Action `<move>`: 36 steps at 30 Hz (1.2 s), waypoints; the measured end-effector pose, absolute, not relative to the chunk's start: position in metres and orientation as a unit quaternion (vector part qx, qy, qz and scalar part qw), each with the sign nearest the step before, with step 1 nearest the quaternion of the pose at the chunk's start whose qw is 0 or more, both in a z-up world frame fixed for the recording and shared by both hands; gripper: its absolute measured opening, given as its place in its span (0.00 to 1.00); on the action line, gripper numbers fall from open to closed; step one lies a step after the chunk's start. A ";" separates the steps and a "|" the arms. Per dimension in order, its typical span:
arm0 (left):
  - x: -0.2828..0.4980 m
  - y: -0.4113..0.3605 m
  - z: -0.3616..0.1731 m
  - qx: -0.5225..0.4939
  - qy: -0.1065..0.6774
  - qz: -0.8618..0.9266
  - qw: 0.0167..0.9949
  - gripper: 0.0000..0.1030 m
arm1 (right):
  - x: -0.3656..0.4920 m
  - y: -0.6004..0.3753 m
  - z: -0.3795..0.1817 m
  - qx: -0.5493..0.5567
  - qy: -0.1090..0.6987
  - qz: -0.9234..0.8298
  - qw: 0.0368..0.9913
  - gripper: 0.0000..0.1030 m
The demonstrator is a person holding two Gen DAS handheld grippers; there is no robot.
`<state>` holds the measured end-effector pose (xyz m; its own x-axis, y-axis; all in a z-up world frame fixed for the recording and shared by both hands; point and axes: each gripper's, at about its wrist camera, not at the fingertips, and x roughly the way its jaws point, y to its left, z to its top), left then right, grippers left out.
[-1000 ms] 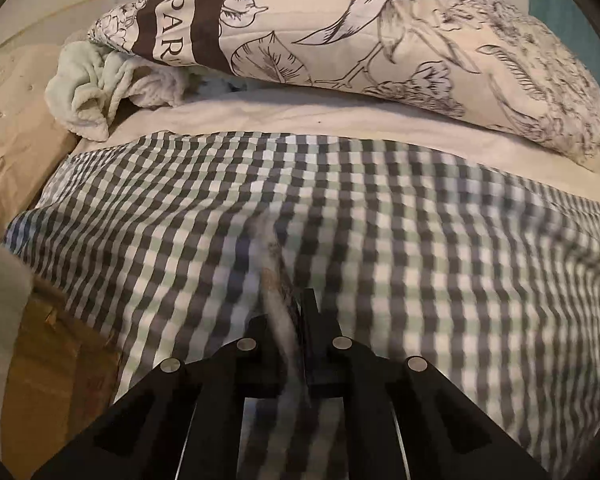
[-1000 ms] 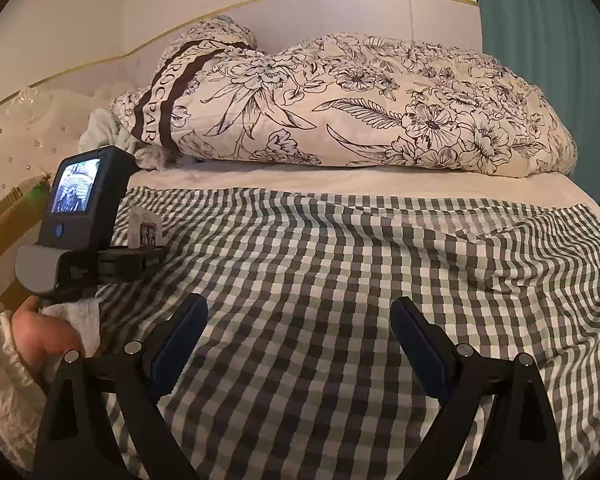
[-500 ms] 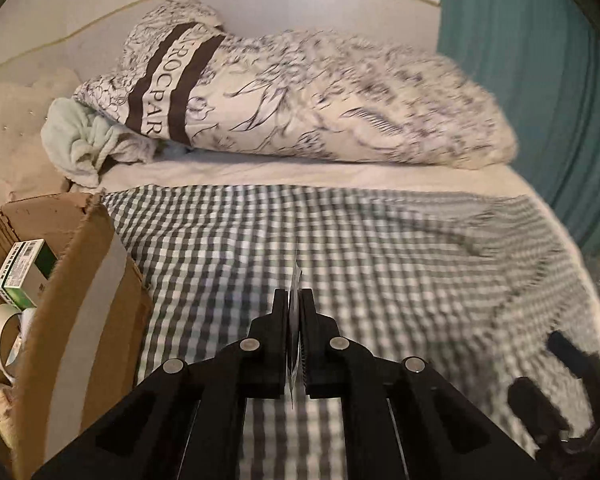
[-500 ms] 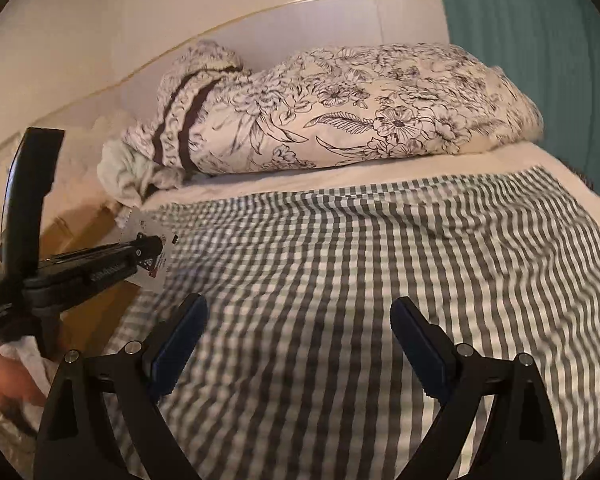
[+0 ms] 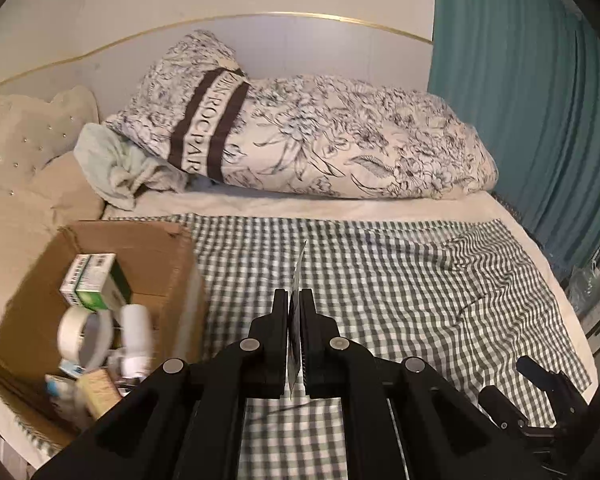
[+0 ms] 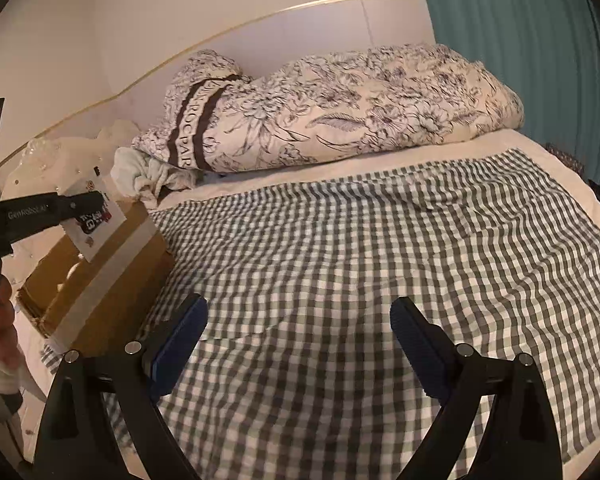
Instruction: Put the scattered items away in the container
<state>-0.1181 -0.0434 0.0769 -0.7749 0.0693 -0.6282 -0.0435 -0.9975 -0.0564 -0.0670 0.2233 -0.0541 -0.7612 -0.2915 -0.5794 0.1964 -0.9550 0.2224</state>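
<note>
My left gripper is shut on a thin white card, seen edge-on above the checked blanket. In the right wrist view the same card shows a dark print, and the left gripper holds it over the near corner of the open cardboard box. The box stands at the left of the bed and holds a green and white carton, a tape roll, a white bottle and other small items. My right gripper hangs open over the blanket with nothing between its blue pads.
A checked blanket covers the bed. A rolled floral duvet and a pale green cloth lie at the headboard end. A teal curtain hangs on the right. A hand grips the left tool.
The left gripper rose from the blanket with the card and swung left, so the box and its contents came into view. The right gripper drew back and rolled slightly, still open.
</note>
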 end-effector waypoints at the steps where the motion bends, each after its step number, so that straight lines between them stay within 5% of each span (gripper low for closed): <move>1: -0.115 -0.051 0.079 -0.332 -0.021 0.943 0.026 0.06 | -0.065 0.219 -0.052 0.319 -0.072 -0.936 0.132 0.90; 21: -0.115 -0.177 0.039 -0.382 -0.043 0.921 -0.064 0.07 | -0.061 0.064 -0.043 0.325 0.022 -0.926 0.193 0.90; 23: -0.118 -0.178 0.035 -0.381 -0.039 0.921 -0.065 0.16 | -0.062 0.058 -0.044 0.327 0.026 -0.925 0.193 0.90; 24: -0.118 -0.179 0.033 -0.381 -0.037 0.921 -0.069 0.42 | -0.062 0.057 -0.043 0.328 0.026 -0.925 0.192 0.90; 25: -0.118 -0.180 0.032 -0.377 -0.033 0.922 -0.075 0.79 | -0.062 0.055 -0.042 0.327 0.026 -0.925 0.190 0.90; 26: -0.115 -0.181 0.032 -0.367 -0.032 0.926 -0.085 0.90 | -0.063 0.053 -0.041 0.325 0.026 -0.926 0.188 0.90; 30: -0.105 -0.183 0.038 -0.334 -0.023 0.937 -0.102 1.00 | -0.067 0.047 -0.033 0.325 0.029 -0.930 0.170 0.96; 36: -0.096 -0.183 0.034 -0.343 -0.038 0.934 -0.093 1.00 | -0.072 0.043 -0.036 0.336 0.035 -0.933 0.126 1.00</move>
